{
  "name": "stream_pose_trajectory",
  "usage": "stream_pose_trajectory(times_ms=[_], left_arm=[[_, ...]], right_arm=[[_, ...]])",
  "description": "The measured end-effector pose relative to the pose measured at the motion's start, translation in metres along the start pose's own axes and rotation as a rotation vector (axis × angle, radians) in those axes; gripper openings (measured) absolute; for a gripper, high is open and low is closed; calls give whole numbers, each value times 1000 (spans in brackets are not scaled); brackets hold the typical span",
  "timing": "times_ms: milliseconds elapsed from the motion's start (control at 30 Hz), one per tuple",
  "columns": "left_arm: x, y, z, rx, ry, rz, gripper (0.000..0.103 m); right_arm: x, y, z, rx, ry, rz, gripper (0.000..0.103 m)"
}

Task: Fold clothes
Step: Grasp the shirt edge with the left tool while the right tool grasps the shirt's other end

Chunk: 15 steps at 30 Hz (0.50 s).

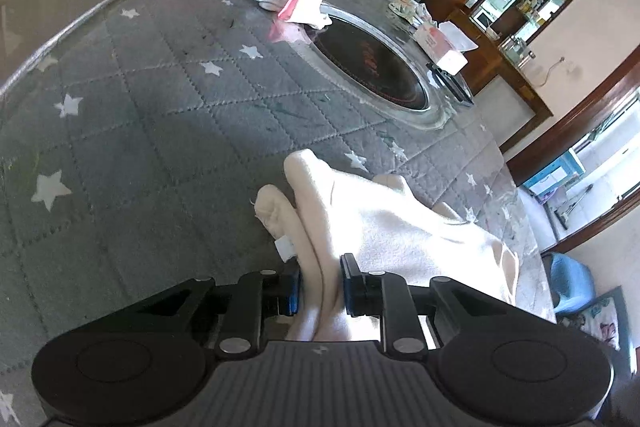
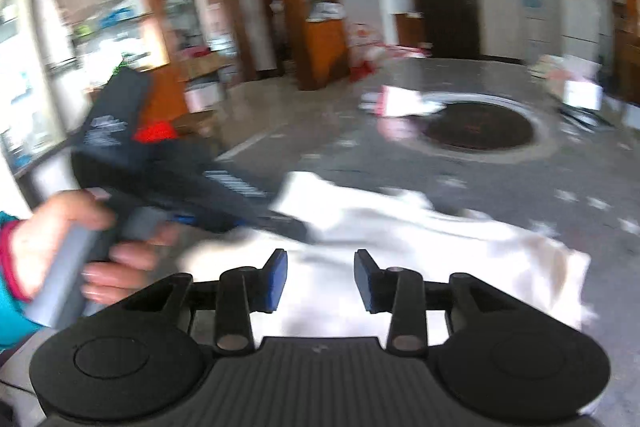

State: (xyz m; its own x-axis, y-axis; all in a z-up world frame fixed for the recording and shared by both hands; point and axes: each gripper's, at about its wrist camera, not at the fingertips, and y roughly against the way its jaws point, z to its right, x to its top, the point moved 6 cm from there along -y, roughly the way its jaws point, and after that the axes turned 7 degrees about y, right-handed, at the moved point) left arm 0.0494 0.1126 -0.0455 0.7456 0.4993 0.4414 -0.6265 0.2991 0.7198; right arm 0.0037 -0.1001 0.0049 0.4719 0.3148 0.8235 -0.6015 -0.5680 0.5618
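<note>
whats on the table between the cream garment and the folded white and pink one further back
Only bare star-patterned grey cloth separates the cream garment from the white and pink one; the left wrist view shows it.

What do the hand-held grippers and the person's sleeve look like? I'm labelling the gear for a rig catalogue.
Each hand-held gripper has a black ribbed body, two round black discs, black linkage arms with silver pivots and blue-padded fingers. Seen from the right wrist, the left one has a grey handle and white printed markings. The hand shows a teal sleeve with a red cuff.

Daylit room; glare on white garment (image 1: pixel 400 227); right wrist view motion-blurred; fisheye-bent edges.
</note>
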Motion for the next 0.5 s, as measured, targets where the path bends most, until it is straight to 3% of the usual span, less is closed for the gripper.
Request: stream_pose_trajectory(times_ms=[100,267,333,500], left_arm=[[0,-1,3,15,-20,7,22],[0,-2,8,42,-61,17,22],[1,-2,10,52,-73,20,22],[2,-5,13,71,-95,22,22]], right_arm=[[-9,4,42,-114,-65,-26,45],[-28,5,101,-230,-194,-54,51],[-34,3,119,-252,-236,-57,53],[-41,-3,135,-206,-312,-36,51]])
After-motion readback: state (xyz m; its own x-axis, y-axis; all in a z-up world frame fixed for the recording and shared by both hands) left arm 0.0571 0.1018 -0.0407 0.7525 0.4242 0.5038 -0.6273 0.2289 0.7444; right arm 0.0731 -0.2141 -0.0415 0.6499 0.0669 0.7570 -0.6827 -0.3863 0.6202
